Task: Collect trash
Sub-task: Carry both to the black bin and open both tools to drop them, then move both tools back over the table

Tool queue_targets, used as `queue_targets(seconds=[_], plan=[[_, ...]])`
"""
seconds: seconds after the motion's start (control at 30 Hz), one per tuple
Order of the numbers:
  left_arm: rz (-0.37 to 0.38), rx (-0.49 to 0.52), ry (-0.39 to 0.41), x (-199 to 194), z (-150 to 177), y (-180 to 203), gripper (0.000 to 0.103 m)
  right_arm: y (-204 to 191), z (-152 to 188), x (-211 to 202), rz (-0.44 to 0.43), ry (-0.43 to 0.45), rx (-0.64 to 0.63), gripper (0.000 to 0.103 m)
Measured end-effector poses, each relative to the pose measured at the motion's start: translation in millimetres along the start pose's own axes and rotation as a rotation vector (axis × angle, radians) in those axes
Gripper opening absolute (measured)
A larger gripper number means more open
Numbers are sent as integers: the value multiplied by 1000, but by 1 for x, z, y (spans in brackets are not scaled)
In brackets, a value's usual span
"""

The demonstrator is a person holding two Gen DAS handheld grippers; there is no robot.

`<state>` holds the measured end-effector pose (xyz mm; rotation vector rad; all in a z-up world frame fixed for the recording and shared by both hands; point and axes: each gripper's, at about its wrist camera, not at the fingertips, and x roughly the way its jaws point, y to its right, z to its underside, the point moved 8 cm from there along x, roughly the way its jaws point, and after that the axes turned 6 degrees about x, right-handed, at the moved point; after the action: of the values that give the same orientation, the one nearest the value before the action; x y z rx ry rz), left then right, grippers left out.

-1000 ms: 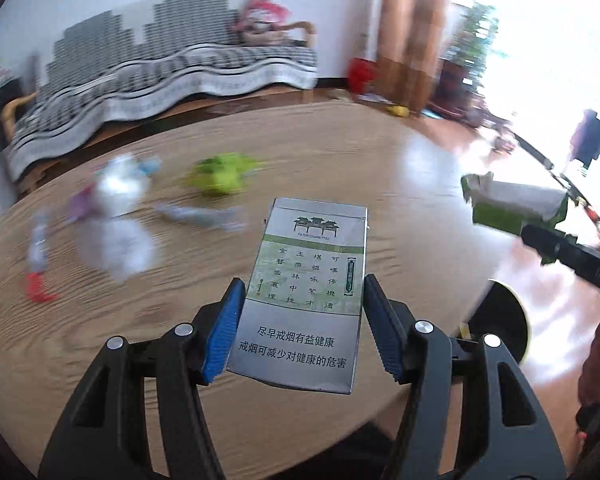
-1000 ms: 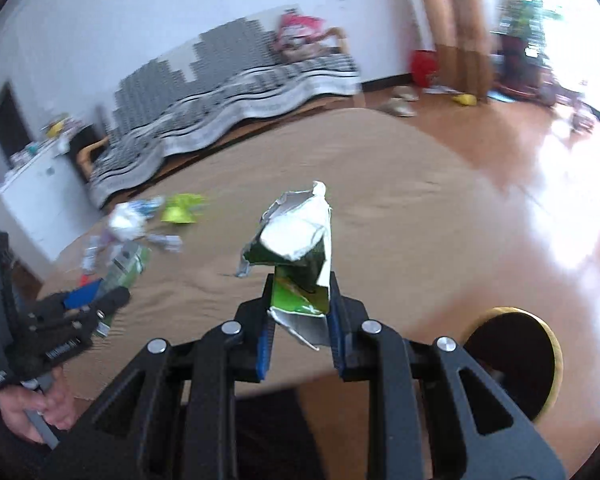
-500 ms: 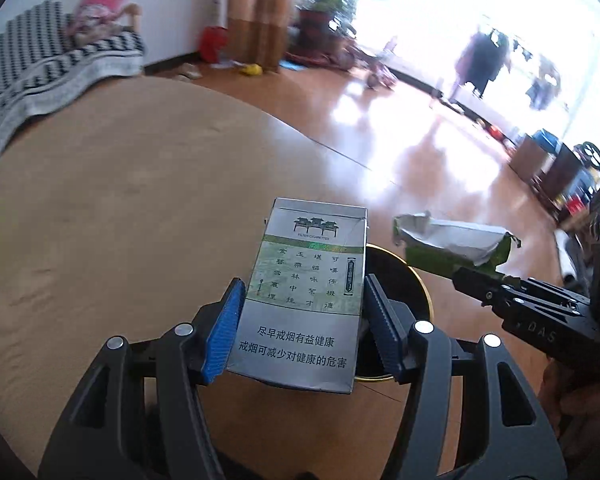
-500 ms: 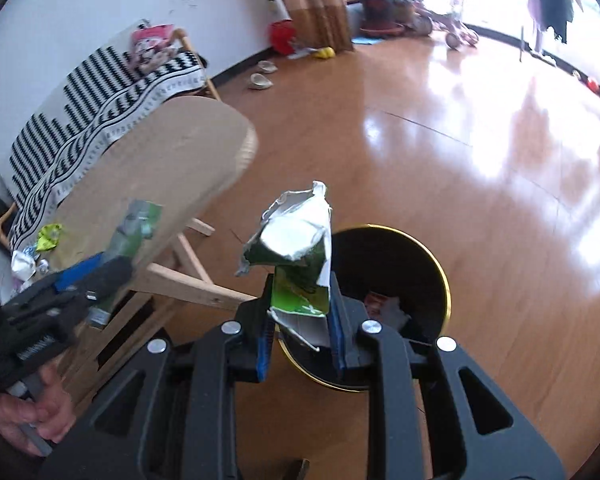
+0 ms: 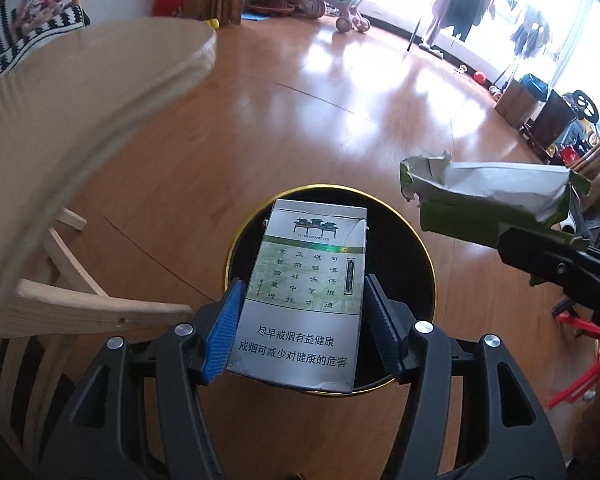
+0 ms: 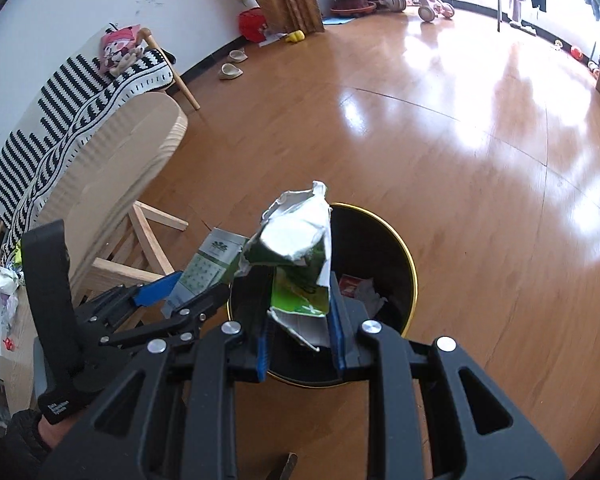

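cigarette pack (image 5: 308, 300) and wrapper (image 6: 296, 256) above bin (image 6: 396, 240), table (image 6: 132, 152) left

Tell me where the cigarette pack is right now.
The cigarette pack is clamped in the left claw, held over the black gold-rimmed bin on the floor, with the green wrapper to its right.

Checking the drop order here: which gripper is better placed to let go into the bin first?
Probably the left gripper: its cigarette pack sits framed inside the trash bin rim. The right gripper holds its green wrapper nearer the bin's left edge.

Bin (image 5: 428, 256) interior (behind carton (image 5: 306, 292)) hidden
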<state>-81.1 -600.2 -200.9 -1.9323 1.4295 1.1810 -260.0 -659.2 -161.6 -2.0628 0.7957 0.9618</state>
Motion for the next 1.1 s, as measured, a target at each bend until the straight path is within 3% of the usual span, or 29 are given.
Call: queue_targets(seconds=[0.2,0.27,0.3,0.67,0.73,0.8,0.83,1.1], plan=[[-9,21,-12,7,5,2,60,-1,-3,6,0,-3,11,23],[-9,22,-10,7,4,6,76,-2,-4,6,1,-1,11,23],[-11,21,-5,6,3,6,79,-3,-6,6,2,0,12,23],[-23,28,16,-9,3,2,80,-10,-3,6,1,1,1,24],[-23,29,17,-12,3,1,81,-10,-5,7,-2,-8,0,30],[-27,32,22,-15,3,1,81,-9,-7,5,-5,-1,8,61],[-30,36,27,-17,3,1,81,-9,-9,1,-5,15,10,66],[-47,40,69,-52,7,-12,82,-34,-14,-10,-15,30,-25,68]])
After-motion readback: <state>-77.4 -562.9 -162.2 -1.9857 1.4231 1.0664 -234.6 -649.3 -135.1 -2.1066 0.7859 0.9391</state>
